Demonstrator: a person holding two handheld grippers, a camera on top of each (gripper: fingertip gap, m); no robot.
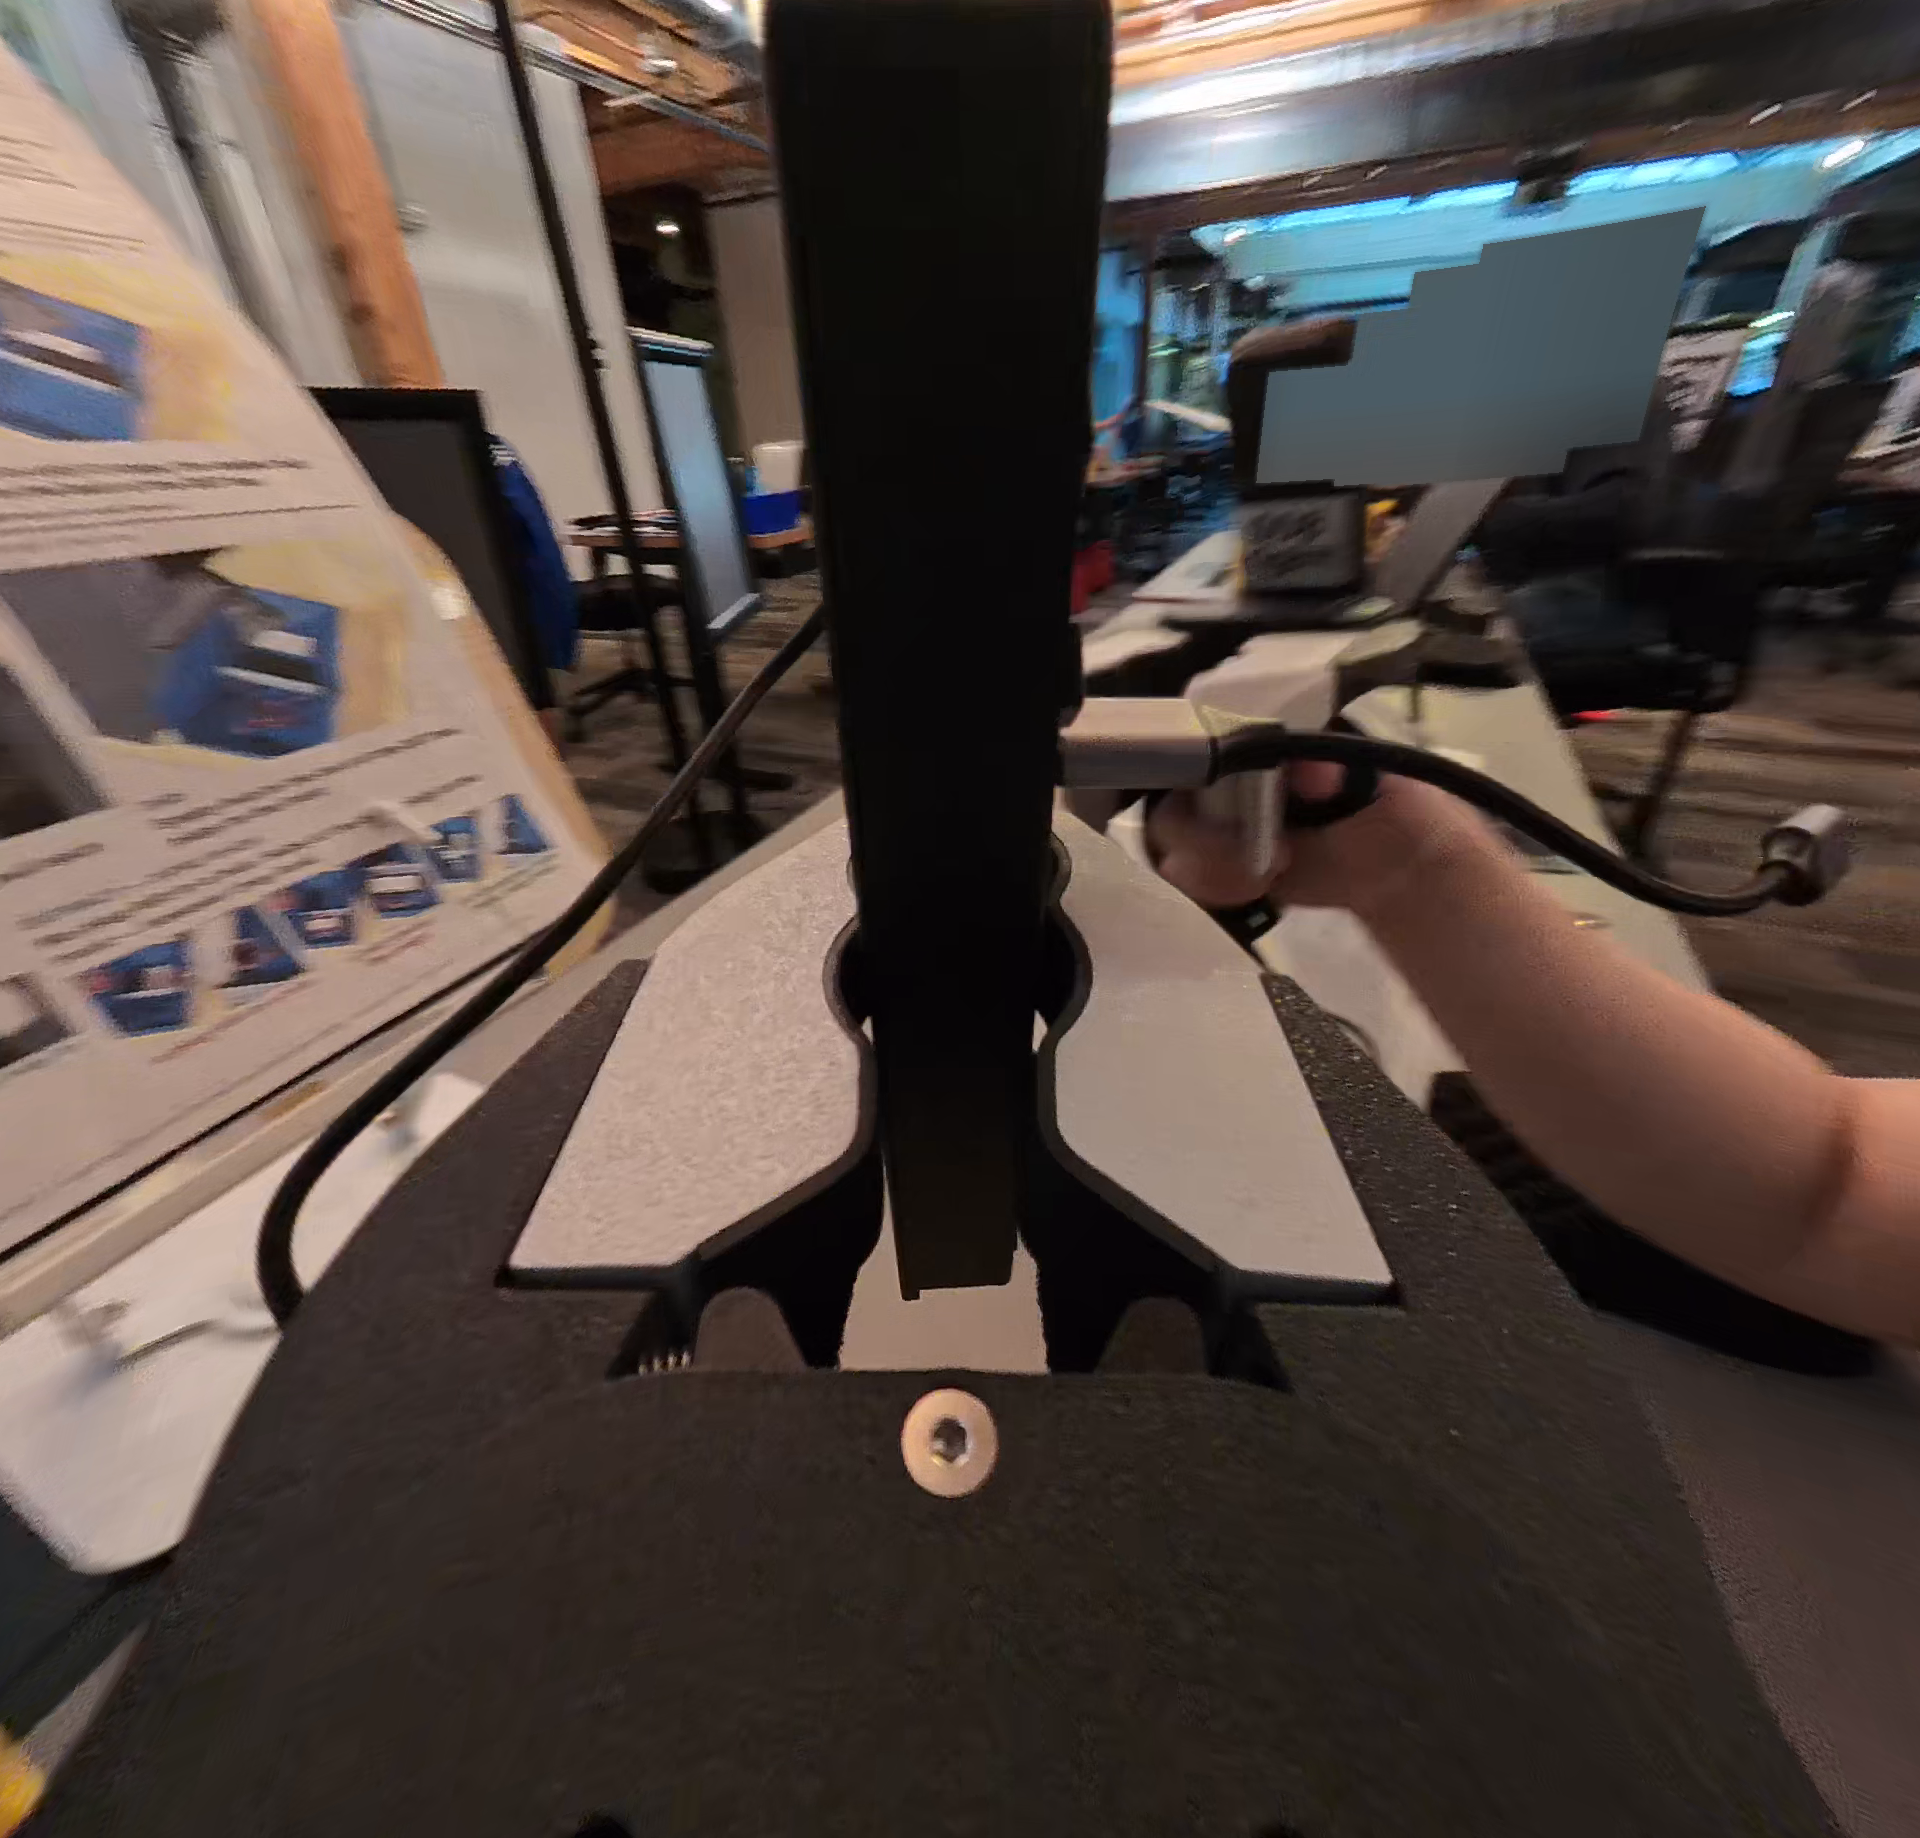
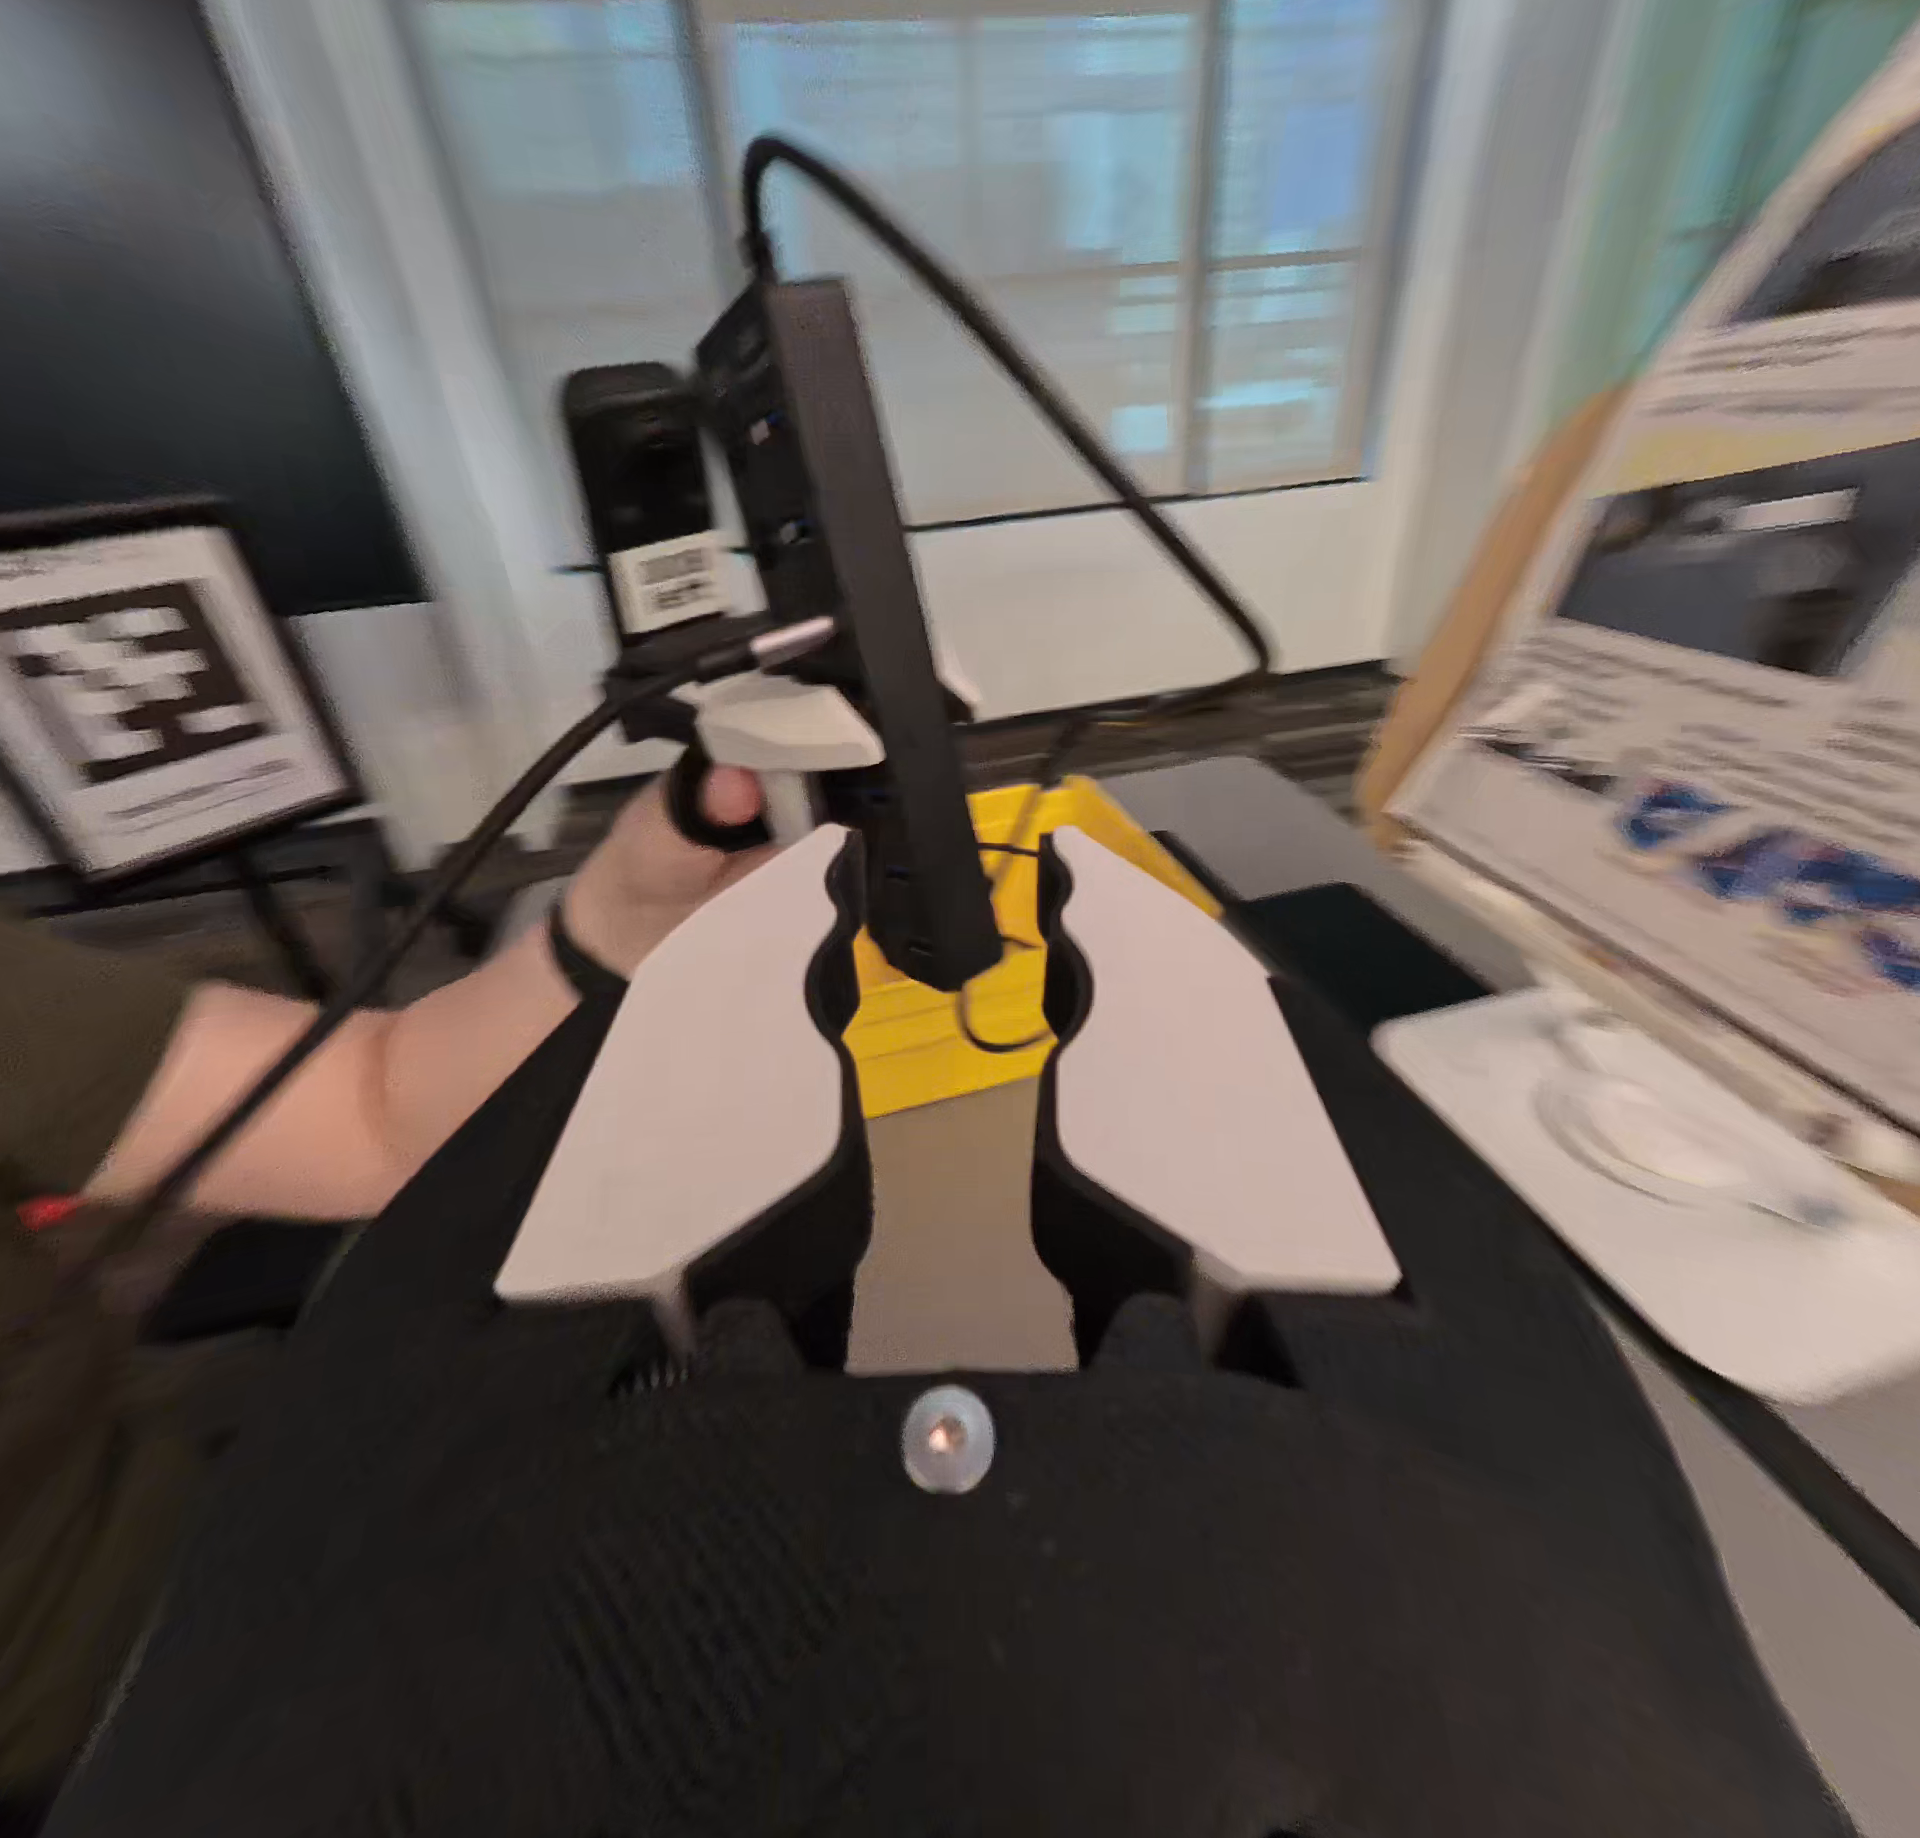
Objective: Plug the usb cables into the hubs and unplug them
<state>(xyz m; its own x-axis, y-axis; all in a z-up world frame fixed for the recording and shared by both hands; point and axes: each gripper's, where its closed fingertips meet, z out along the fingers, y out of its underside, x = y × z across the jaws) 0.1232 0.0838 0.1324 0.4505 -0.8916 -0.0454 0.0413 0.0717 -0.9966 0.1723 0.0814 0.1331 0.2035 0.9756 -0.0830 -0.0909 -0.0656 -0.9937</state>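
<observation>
At the far left a printed poster board (image 1: 208, 697) leans on the pale table (image 2: 1756, 1601). Beside it the left gripper (image 1: 951, 853) is clenched on a black USB hub (image 1: 935, 334), holding it upright above the table. A silver USB plug (image 1: 1132, 744) sits against the hub's right side; whether it is fully seated I cannot tell. Its black cable (image 1: 1507, 812) droops away to the right.

The right gripper (image 2: 945, 853) is released, fingers apart. The hub's lower end shows in the gap, touching neither finger. Past it stands a yellow bin (image 2: 935, 1050) with a thin black cord (image 2: 997, 1035) looped inside. A white tray (image 2: 1558, 1217) lies to the right.

Beyond are a framed black-and-white marker sign (image 2: 156, 697), tall windows (image 2: 935, 178) and a blurred office of desks and chairs
</observation>
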